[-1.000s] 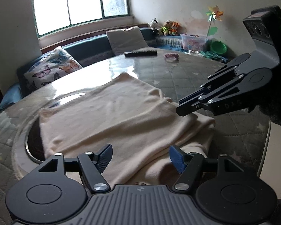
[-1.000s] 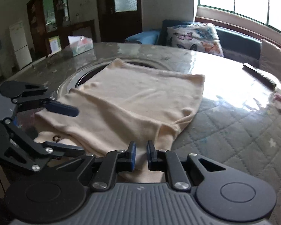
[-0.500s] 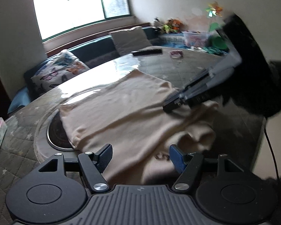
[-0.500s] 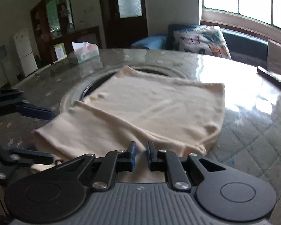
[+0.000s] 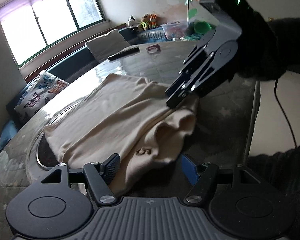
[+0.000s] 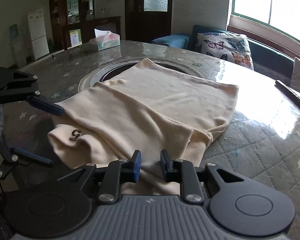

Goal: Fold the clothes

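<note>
I see the cream garment (image 6: 154, 112) lying partly folded on the round glass-topped table (image 6: 260, 154), its near hem bunched at the table edge. My left gripper (image 5: 150, 165) has its jaws wide apart, straddling that hem. My right gripper (image 6: 149, 165) has a narrow gap between its pads, with cloth lying in it; I cannot tell if it pinches. A remote (image 6: 291, 94) lies well apart.

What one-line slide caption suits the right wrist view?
Both grippers open at the near edge of a partly folded cream garment on a round table.
</note>
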